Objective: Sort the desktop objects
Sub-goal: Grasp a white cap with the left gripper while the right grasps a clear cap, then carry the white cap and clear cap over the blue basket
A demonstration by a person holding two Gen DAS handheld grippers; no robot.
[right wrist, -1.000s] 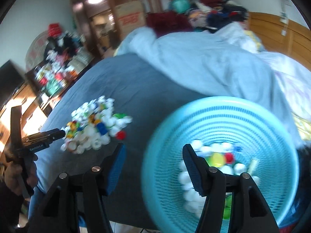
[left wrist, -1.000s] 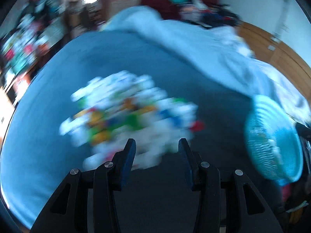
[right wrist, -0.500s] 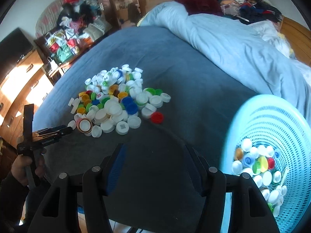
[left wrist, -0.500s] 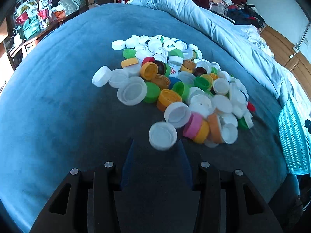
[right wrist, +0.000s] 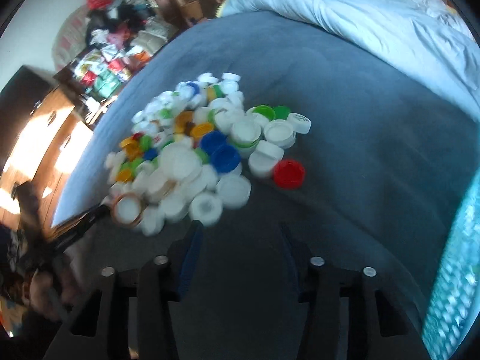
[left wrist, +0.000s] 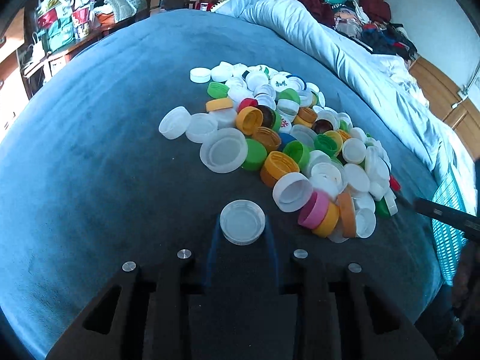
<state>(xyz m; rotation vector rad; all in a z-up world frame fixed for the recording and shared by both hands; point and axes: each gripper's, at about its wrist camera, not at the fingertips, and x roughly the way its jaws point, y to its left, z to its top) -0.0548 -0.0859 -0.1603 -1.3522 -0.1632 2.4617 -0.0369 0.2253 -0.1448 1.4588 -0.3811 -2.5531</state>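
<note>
Our left gripper (left wrist: 242, 228) brackets the clear cap (left wrist: 242, 221) low centre, jaws not visibly clenched. Our right gripper (right wrist: 240, 237) hangs released, nearest white caps (right wrist: 207, 205) up-left.

We've got a big heap of bottle caps (left wrist: 288, 138) on the blue bedspread, mostly white with green, orange, yellow, blue, pink and red mixed in, lots lying open side up. One clear white cap (left wrist: 242, 221) sits alone at the near edge, hollow up, and a red cap (right wrist: 288, 172) lies just off the pile toward the teal perforated basket (right wrist: 453, 276).
</note>
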